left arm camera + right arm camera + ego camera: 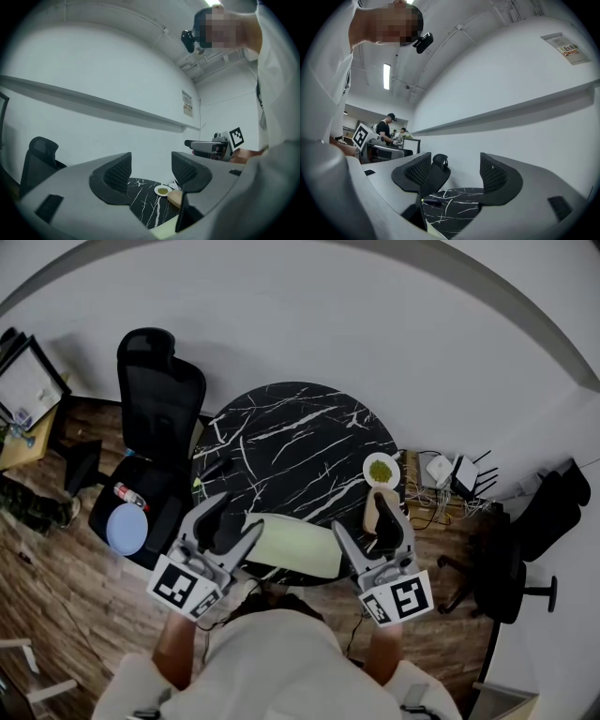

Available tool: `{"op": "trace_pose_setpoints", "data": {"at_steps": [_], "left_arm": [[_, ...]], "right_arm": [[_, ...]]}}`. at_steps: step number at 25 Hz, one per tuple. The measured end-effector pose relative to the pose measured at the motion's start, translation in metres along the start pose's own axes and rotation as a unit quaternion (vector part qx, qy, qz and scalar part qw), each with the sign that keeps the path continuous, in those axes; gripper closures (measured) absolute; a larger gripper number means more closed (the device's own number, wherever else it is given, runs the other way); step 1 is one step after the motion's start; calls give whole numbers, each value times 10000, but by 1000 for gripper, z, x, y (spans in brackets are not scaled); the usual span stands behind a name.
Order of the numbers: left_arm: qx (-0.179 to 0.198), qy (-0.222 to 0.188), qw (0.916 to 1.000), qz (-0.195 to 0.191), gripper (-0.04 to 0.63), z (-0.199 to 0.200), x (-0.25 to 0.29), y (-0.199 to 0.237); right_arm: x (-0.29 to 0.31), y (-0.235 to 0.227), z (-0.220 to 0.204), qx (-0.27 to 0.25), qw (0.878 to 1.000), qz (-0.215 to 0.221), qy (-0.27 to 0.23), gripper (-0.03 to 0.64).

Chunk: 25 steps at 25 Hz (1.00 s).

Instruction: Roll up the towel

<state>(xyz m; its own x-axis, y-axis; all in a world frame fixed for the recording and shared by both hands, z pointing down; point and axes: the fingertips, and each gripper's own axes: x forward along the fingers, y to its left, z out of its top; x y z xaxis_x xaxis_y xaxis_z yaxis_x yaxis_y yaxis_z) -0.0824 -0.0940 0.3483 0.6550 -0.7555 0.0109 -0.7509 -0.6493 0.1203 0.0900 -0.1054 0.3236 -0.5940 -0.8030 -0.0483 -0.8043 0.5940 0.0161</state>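
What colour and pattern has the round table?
The table is black with white marble-like veins, seen best in the head view.

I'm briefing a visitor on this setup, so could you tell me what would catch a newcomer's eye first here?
The round black marble-patterned table with white veins dominates the middle of the head view, with a pale green towel lying flat at its near edge. The left gripper and right gripper hover at either end of the towel, jaws open and empty. A black office chair stands at the table's left.
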Motion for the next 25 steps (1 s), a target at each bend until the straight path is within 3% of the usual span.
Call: {"op": "trace_pose_setpoints", "data": {"at_steps": [25], "left_arm": [[6, 25, 10000, 47, 348, -2, -2, 0]], "right_arm": [[-1, 0, -1, 36, 10000, 42, 1, 327]]}}
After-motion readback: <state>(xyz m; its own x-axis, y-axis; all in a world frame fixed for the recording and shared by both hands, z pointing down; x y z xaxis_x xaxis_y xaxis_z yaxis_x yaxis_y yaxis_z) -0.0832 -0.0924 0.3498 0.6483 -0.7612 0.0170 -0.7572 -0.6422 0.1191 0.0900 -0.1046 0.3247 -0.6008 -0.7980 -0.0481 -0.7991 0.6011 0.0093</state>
